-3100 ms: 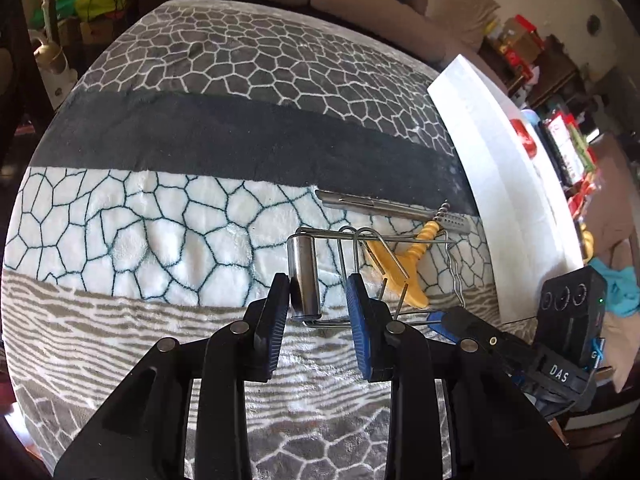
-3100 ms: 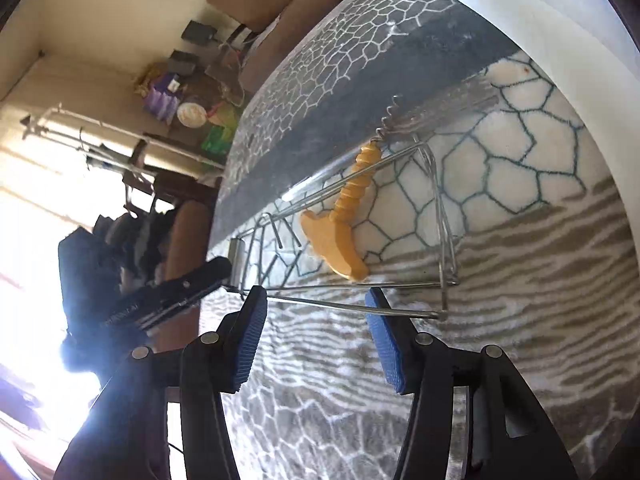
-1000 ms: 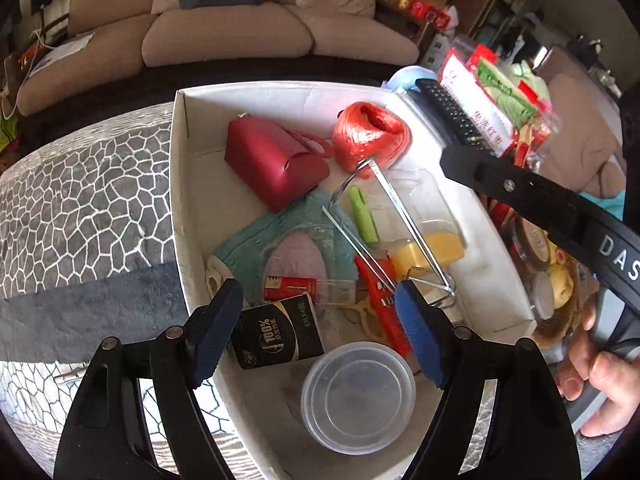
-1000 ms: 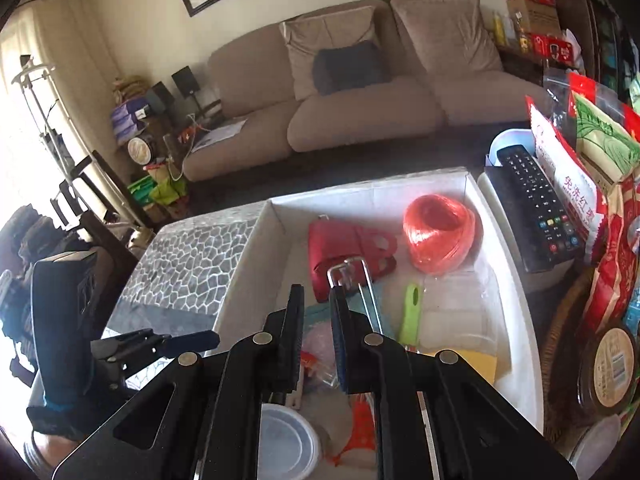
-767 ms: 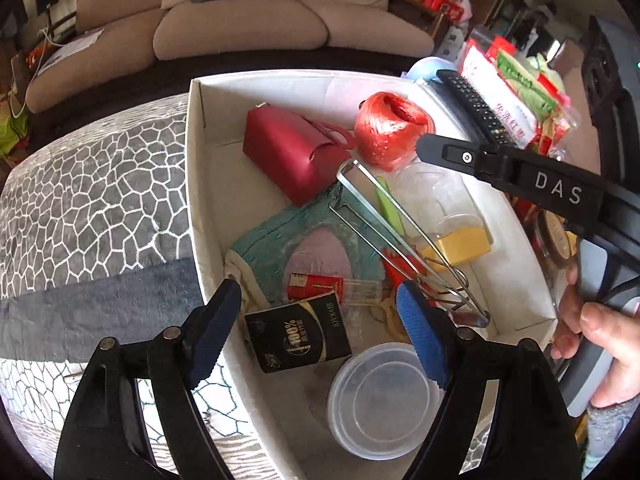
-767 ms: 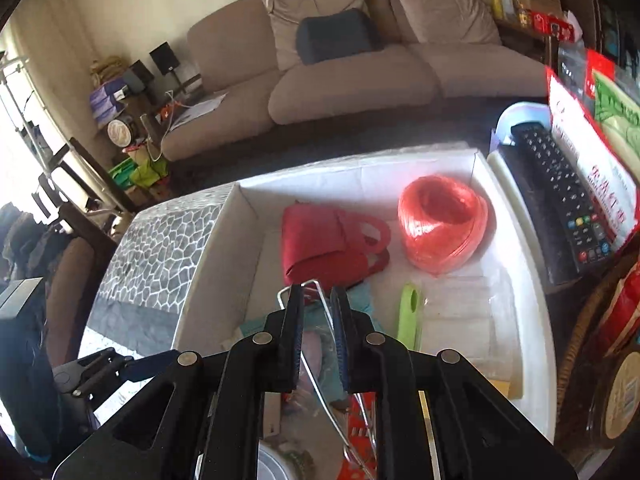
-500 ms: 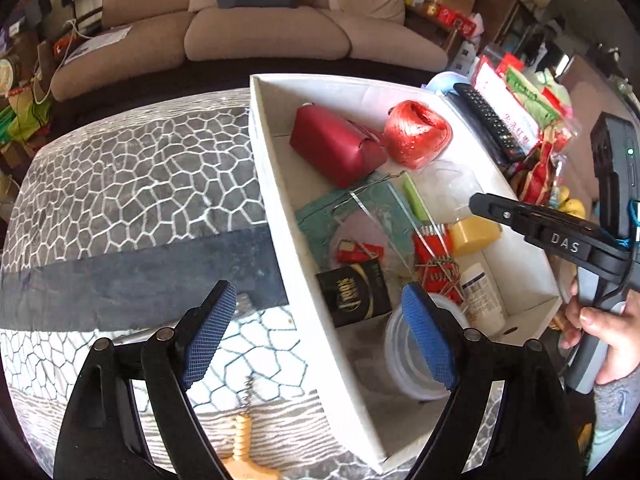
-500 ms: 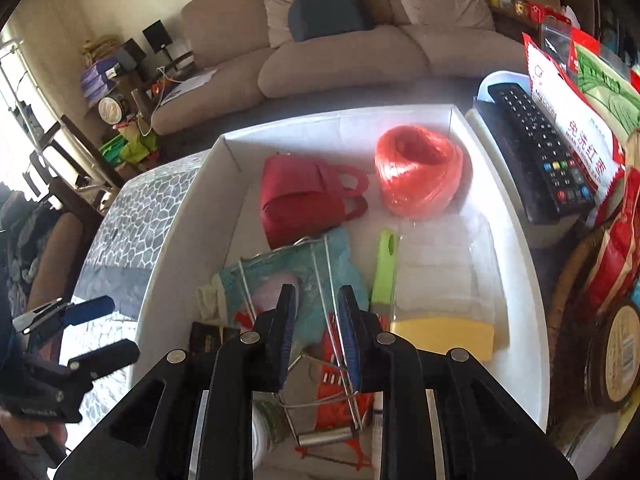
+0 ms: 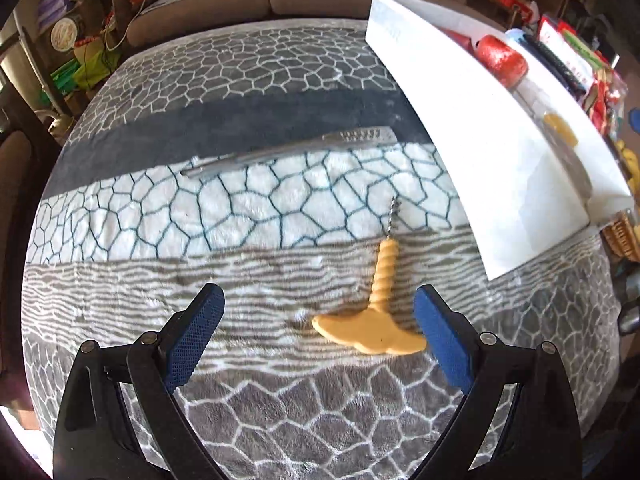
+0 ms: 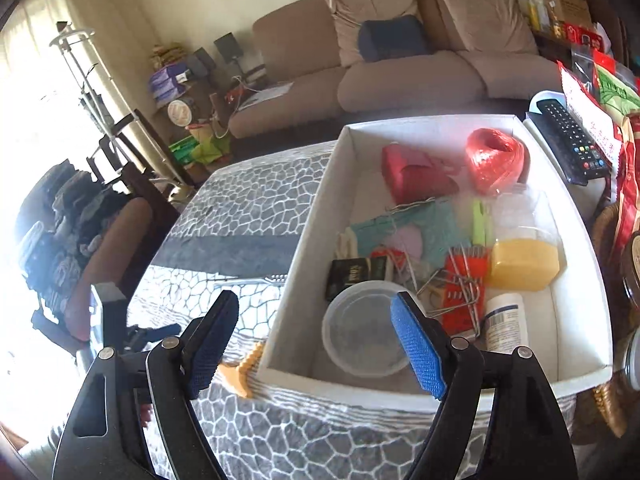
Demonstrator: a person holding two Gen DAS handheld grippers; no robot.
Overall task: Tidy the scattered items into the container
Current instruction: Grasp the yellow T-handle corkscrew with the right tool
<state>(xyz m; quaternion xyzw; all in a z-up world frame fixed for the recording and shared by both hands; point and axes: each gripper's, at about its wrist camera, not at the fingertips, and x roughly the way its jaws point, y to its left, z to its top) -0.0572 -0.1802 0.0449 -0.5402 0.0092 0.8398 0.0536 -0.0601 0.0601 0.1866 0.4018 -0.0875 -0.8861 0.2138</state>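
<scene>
Soft grey-and-white patterned blanket [image 9: 248, 216] covers the surface I'm working over, with a brown sofa [image 10: 408, 76] behind it. Through the left wrist camera I see my left gripper [image 9: 318, 334] spread wide, holding nothing, hanging just above the blanket. A yellow-handled corkscrew [image 9: 378, 308] lies on the blanket between the two fingers, its T-shaped handle nearest me and close to the right blue pad [image 9: 440, 344], its metal spiral pointing away toward the white box [image 9: 480, 152]. Farther off, a pair of metal tongs [image 9: 288, 151] lies across the blanket, one end near the box wall. Through the right wrist camera my right gripper [image 10: 314, 346] is also wide apart and empty, hovering over the near edge of the white box. Inside the box I can make out a red pouch [image 10: 414, 174], a ball of orange-red twine [image 10: 496, 158], a wire rack [image 10: 452, 280], a clear round plastic container [image 10: 362, 330], a yellow block [image 10: 524, 264], a green clip [image 10: 480, 220] and a small black packet [image 10: 350, 274]. From this camera the corkscrew's handle peeks out just beside the box's outer near corner, partly hidden by my left finger. A black remote control [image 10: 568, 140] rests beyond the box's far right side.
</scene>
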